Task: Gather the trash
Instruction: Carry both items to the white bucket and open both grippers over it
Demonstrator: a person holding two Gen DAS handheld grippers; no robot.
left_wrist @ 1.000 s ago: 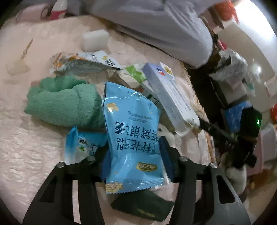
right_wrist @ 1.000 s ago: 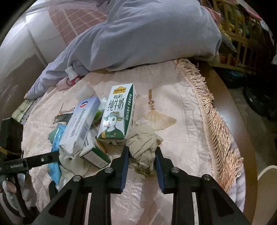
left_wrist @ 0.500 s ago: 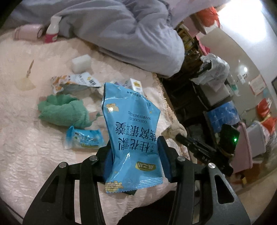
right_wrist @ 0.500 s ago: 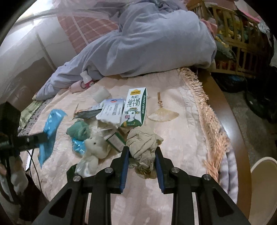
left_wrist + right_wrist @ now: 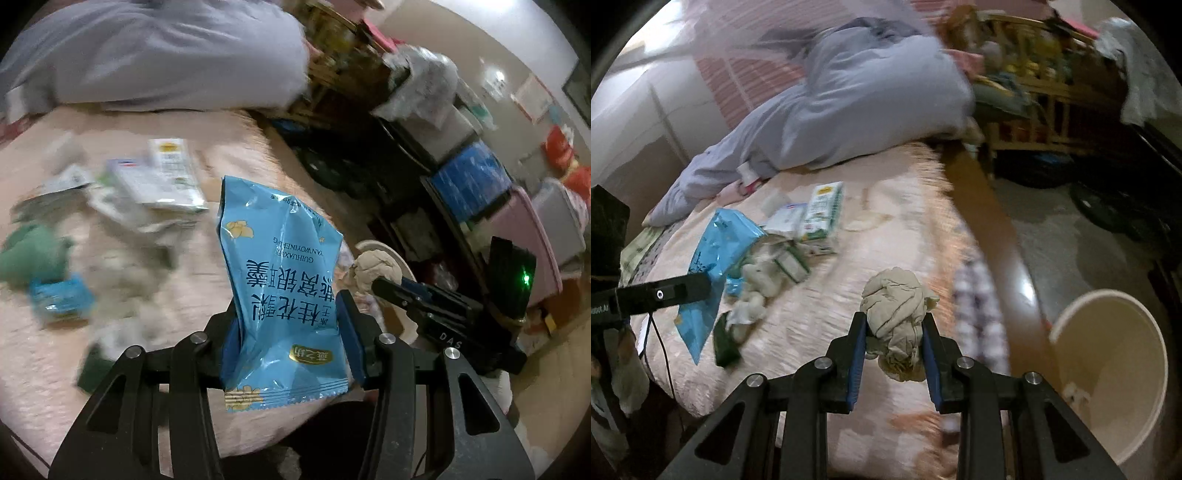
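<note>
In the left wrist view, a blue snack packet is seen clamped upright between the jaws of the left gripper, lifted clear of the pink bedspread; the carrying step is judged to be in hand. Beyond it the right gripper is seen with a crumpled beige wad at its tip, a pale bin rim just behind. Blurred litter, a milk carton and a green cloth among it, is left on the bed. The room behind is crowded with stacked boxes and plastic crates. In the right wrist view, the wad is gripped by the closed jaws of the right gripper, held above the bed's edge, and a round cream bin is seen on the floor to the lower right, possibly with a scrap inside. The next move is judged to call for both loads to be swung over that bin and released. A grey quilt is heaped at the far side, a wooden frame beyond.
</note>
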